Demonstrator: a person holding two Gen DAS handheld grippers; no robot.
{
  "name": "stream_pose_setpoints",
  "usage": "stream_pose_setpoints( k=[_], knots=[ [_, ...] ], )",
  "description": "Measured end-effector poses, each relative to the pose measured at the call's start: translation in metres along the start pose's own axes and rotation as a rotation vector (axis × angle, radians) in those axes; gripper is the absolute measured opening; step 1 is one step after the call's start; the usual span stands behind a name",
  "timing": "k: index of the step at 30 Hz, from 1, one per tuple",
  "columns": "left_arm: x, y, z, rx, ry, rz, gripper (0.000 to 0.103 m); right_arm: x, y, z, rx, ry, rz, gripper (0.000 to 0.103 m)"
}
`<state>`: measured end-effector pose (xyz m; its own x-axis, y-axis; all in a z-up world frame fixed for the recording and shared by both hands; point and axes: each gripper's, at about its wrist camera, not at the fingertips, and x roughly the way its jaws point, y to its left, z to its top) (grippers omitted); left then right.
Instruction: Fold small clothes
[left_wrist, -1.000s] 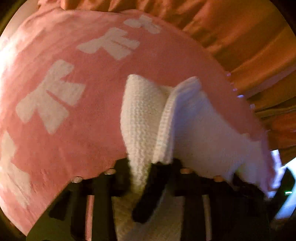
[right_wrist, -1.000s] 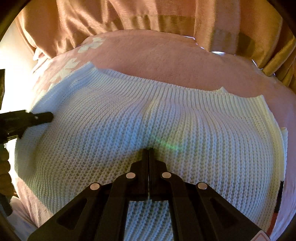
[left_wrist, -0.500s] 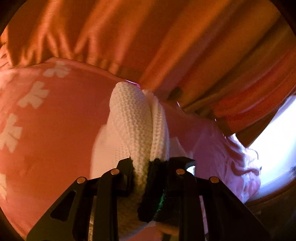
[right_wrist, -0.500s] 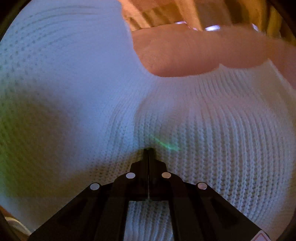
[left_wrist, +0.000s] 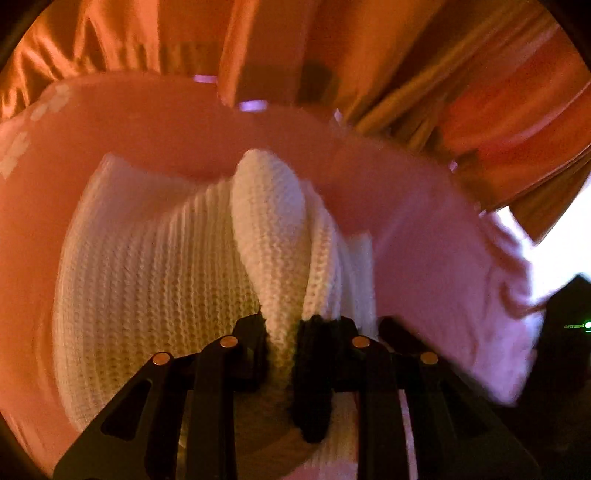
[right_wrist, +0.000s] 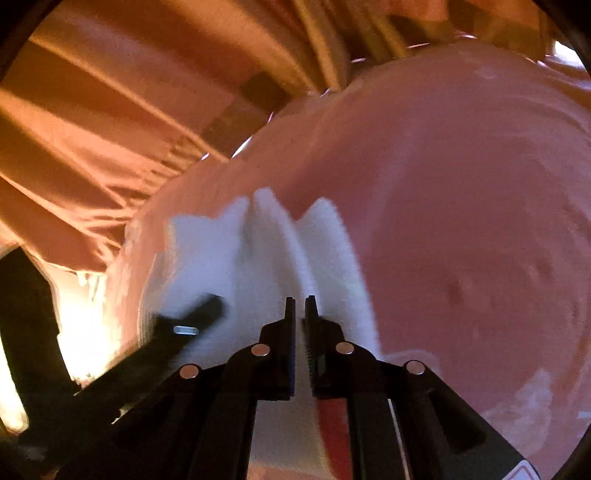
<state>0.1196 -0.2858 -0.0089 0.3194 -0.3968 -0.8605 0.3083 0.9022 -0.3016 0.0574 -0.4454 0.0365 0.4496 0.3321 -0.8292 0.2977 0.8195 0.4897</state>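
Note:
A white knit garment (left_wrist: 147, 277) lies on a pink blanket (left_wrist: 166, 122). My left gripper (left_wrist: 282, 325) is shut on a raised fold of the knit, which stands up between its jaws. In the right wrist view the garment (right_wrist: 221, 258) is blurred by motion and shows several ridges. My right gripper (right_wrist: 300, 301) hovers over its near edge. Its jaws are opening and stand a narrow slit apart, with nothing pinched between them. A finger (right_wrist: 207, 308) of the left gripper reaches onto the knit from the left.
Orange curtain folds (left_wrist: 406, 74) hang right behind the blanket's far edge, also in the right wrist view (right_wrist: 92, 110). The pink blanket (right_wrist: 461, 203) spreads wide to the right of the garment. A bright gap (left_wrist: 554, 240) shows beyond the blanket's right end.
The left gripper has carried its fold of knit sideways across the blanket. The right gripper has pulled back from the knit that filled its view, and its shut jaws have parted slightly.

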Motion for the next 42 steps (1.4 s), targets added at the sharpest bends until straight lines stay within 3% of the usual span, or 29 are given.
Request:
stream_pose_setpoints(
  k=[3, 4, 6, 8, 9, 10, 12, 16, 22, 23, 24, 28, 30, 31, 32, 34, 37, 39, 40, 42],
  knots=[
    [0.014, -0.017, -0.018, 0.091, -0.068, 0.069, 0.033, -0.009, -0.007, -0.001, -0.005, -0.008, 0.009, 0.009],
    [0.01, -0.021, -0.022, 0.108, -0.096, 0.059, 0.045, -0.01, -0.004, 0.0, -0.008, -0.01, 0.013, 0.01],
    [-0.003, -0.021, -0.026, 0.112, -0.123, 0.006, 0.053, -0.015, -0.01, 0.001, -0.004, -0.016, 0.036, 0.011],
    [-0.031, -0.01, -0.03, 0.143, -0.161, -0.057, 0.07, -0.018, -0.012, 0.004, -0.003, -0.026, 0.077, 0.02],
    [-0.044, -0.003, -0.03, 0.148, -0.181, -0.072, 0.08, -0.021, -0.01, 0.004, -0.011, -0.034, 0.091, 0.035],
    [-0.062, 0.008, -0.031, 0.149, -0.217, -0.085, 0.082, -0.026, -0.009, 0.004, -0.02, -0.043, 0.096, 0.046],
    [-0.089, 0.03, -0.034, 0.171, -0.273, -0.073, 0.085, -0.033, -0.004, 0.001, -0.052, -0.06, 0.105, 0.048],
    [-0.119, 0.085, -0.036, 0.202, -0.309, 0.052, 0.088, -0.033, 0.007, -0.006, -0.09, -0.04, 0.161, 0.064],
    [-0.113, 0.13, -0.048, 0.139, -0.276, 0.011, 0.088, 0.026, 0.042, -0.02, -0.156, 0.11, 0.116, 0.064],
    [-0.109, 0.137, -0.054, 0.131, -0.278, 0.007, 0.088, 0.033, 0.045, -0.022, -0.171, 0.122, 0.1, 0.047],
    [-0.107, 0.141, -0.056, 0.128, -0.274, 0.007, 0.088, 0.038, 0.049, -0.024, -0.185, 0.126, 0.081, 0.014],
    [-0.099, 0.147, -0.06, 0.121, -0.228, -0.014, 0.088, -0.003, 0.064, -0.011, -0.198, -0.005, 0.167, 0.014],
    [-0.1, 0.148, -0.061, 0.131, -0.234, -0.016, 0.088, -0.029, 0.064, -0.008, -0.256, -0.059, 0.143, 0.014],
    [-0.1, 0.147, -0.062, 0.136, -0.239, -0.016, 0.088, -0.025, 0.058, -0.009, -0.275, -0.04, 0.098, 0.015],
    [-0.099, 0.145, -0.064, 0.148, -0.238, -0.016, 0.088, -0.004, 0.039, -0.013, -0.262, 0.025, -0.019, 0.016],
    [-0.092, 0.14, -0.068, 0.169, -0.21, -0.018, 0.088, 0.037, 0.012, -0.023, -0.206, 0.168, -0.12, 0.018],
    [-0.083, 0.131, -0.077, 0.2, -0.166, -0.016, 0.088, 0.02, 0.024, -0.024, -0.25, 0.106, -0.108, 0.022],
    [-0.081, 0.125, -0.082, 0.221, -0.166, -0.005, 0.088, -0.018, 0.037, -0.03, -0.27, -0.017, -0.051, 0.028],
    [-0.08, 0.123, -0.083, 0.228, -0.167, 0.0, 0.088, -0.026, 0.039, -0.035, -0.273, -0.027, -0.027, 0.036],
    [-0.077, 0.119, -0.085, 0.241, -0.168, 0.026, 0.088, -0.03, 0.035, -0.05, -0.255, 0.002, 0.017, 0.037]
  ],
)
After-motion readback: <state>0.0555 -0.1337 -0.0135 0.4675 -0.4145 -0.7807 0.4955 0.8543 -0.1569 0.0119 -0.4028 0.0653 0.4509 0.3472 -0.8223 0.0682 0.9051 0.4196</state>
